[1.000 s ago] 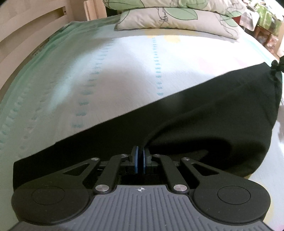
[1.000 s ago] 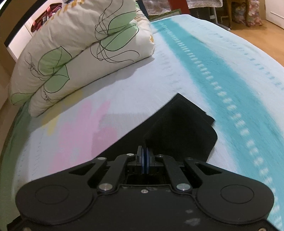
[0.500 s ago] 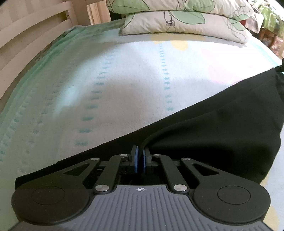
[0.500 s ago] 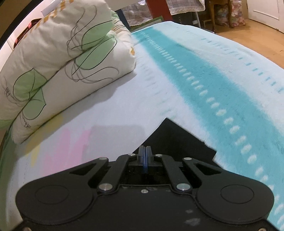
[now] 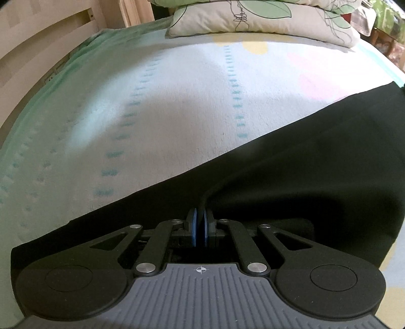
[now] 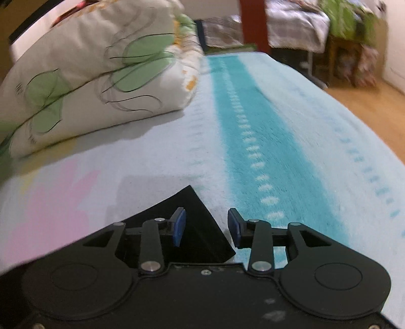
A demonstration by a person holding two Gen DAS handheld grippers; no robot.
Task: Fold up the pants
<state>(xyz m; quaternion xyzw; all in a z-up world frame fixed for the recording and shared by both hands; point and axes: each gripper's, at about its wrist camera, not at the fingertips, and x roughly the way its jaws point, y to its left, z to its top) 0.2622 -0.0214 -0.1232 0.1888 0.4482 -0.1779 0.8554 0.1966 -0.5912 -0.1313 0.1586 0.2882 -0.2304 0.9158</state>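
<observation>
Black pants lie on the bed, stretching from the lower left to the right edge of the left wrist view. My left gripper is shut on a fold of the pants fabric, its blue pads pinching the cloth. In the right wrist view a black corner of the pants lies flat on the blanket between the fingers. My right gripper is open, its blue pads apart on either side of that corner and not gripping it.
The bed is covered by a pale blanket with a teal stripe. Leaf-print pillows are stacked at the head, also in the left wrist view. A wooden bed frame is at left. Wooden floor and furniture lie beyond the bed's right edge.
My right gripper has opened and let go of the pants corner, which now lies on the blanket. Both grippers moved forward toward the pillows. The left gripper stays shut on the fabric.
</observation>
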